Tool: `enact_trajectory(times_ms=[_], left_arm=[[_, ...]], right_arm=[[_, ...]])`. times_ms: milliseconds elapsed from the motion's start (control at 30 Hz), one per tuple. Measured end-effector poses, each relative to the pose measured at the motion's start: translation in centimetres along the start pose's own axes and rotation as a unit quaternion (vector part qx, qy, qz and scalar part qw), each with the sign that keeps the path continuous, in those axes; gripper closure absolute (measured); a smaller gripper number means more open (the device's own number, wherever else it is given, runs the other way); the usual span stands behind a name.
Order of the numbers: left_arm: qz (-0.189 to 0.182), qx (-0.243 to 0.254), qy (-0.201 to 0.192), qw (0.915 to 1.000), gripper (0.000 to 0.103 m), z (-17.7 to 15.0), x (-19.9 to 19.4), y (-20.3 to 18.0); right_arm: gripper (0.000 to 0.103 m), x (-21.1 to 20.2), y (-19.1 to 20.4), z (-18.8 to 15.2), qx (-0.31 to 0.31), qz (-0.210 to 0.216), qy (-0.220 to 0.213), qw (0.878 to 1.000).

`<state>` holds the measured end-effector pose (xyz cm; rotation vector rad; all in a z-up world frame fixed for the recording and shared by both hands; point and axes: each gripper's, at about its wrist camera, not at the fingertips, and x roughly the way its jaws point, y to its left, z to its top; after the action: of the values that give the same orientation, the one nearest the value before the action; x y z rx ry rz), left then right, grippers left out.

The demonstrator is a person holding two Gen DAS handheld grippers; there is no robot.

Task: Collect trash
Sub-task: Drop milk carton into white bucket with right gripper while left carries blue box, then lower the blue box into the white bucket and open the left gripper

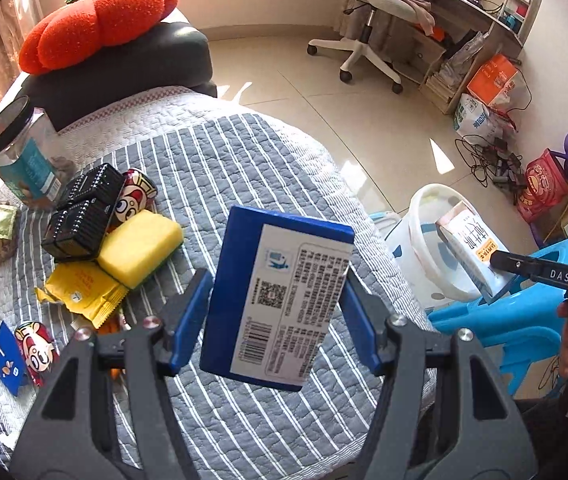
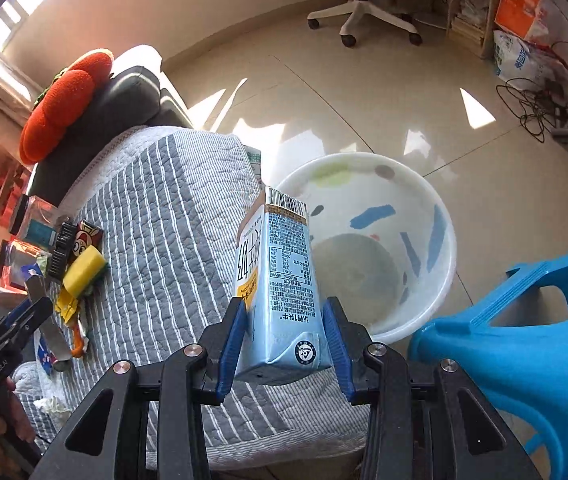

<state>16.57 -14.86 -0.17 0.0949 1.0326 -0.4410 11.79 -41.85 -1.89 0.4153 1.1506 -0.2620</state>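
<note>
Carrying is the step in hand: my left gripper (image 1: 279,304) clamps a blue box (image 1: 279,300) over the quilt, my right gripper (image 2: 284,340) clamps a milk carton (image 2: 279,292). Next, I judge, each must reach the white basin (image 2: 440,280), at my right's one o'clock.

The letters "DAS" stand in white on the black finger of the right gripper (image 1: 500,260), seen from the left wrist view. On the dark body of the left gripper (image 2: 23,312), in the right wrist view, the word "GenRobot.AI" runs along the side. The milk carton (image 2: 279,288) carries large Chinese characters on its front face, a barcode near its upper end and a nutrition table too small to read. The blue box (image 1: 279,300) bears a white label with a QR code, a barcode and dense Chinese print, none of it legible.
</note>
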Motion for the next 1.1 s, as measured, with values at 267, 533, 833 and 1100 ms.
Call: enact_trajectory(times_ms=[267, 533, 833, 1100], left_arm=[[-0.021, -0.006, 0.004, 0.9998, 0.038, 0.7, 1.8, -3.0], [-0.055, 0.001, 0.011, 0.9984, 0.038, 1.5, 3.4, -7.0], [-0.097, 0.039, 0.002, 0.9945, 0.038, 2.6, 5.3, -12.5], [-0.133, 0.07, -0.01, 0.9886, 0.038, 3.0, 7.5, -17.0]], right_arm=[[0.062, 1.5, -3.5, 1.0, 0.041, -0.036, 0.011, 0.998], [0.055, 1.3, -6.2, 1.3, 0.085, -0.041, 0.006, 0.996], [0.037, -3.2, -8.4, -0.8, 0.081, -0.044, -0.023, 0.995], [0.036, -4.6, -11.0, -2.9, 0.084, -0.046, -0.021, 0.995]])
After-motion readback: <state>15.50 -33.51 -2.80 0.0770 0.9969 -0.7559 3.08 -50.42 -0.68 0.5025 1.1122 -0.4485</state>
